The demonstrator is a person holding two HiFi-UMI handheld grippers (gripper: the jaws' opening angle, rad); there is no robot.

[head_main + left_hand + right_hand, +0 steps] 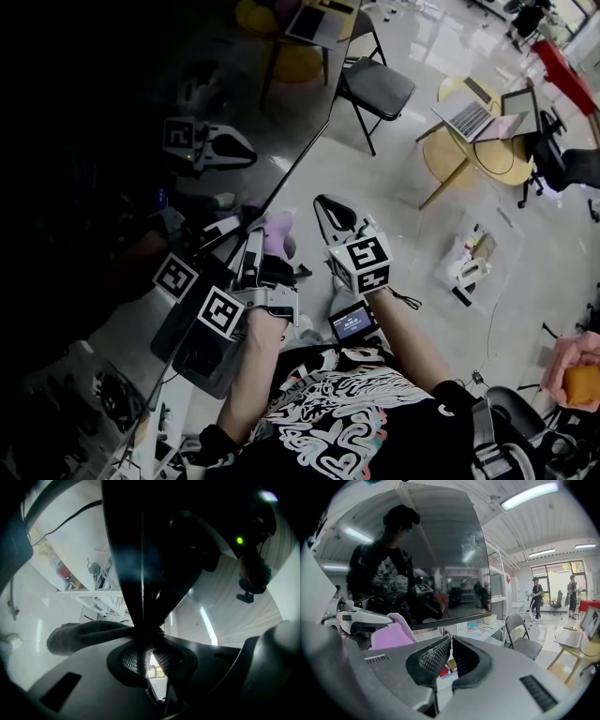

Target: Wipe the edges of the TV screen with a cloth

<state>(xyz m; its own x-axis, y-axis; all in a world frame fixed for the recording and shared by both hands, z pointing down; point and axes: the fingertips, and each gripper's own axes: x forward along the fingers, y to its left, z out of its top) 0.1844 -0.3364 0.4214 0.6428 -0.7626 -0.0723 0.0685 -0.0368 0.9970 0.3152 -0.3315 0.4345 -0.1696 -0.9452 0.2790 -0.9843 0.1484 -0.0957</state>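
The dark TV screen (112,141) fills the left of the head view; its edge (300,159) runs diagonally. My left gripper (262,246) is shut on a lilac cloth (278,234) pressed at that edge. In the left gripper view the cloth (84,634) wraps round the thin dark TV edge (140,573), pinched between the jaws of the left gripper (146,656). My right gripper (333,217) hovers just right of the cloth, off the TV. The right gripper view shows the right gripper (451,641) shut and empty, with the screen (440,550) and the cloth (391,634) beyond.
A black folding chair (375,86) and a round yellow table (450,159) with laptops stand on the floor to the right. A white shelf (487,630) sits under the TV. Two people (536,597) stand far off by windows.
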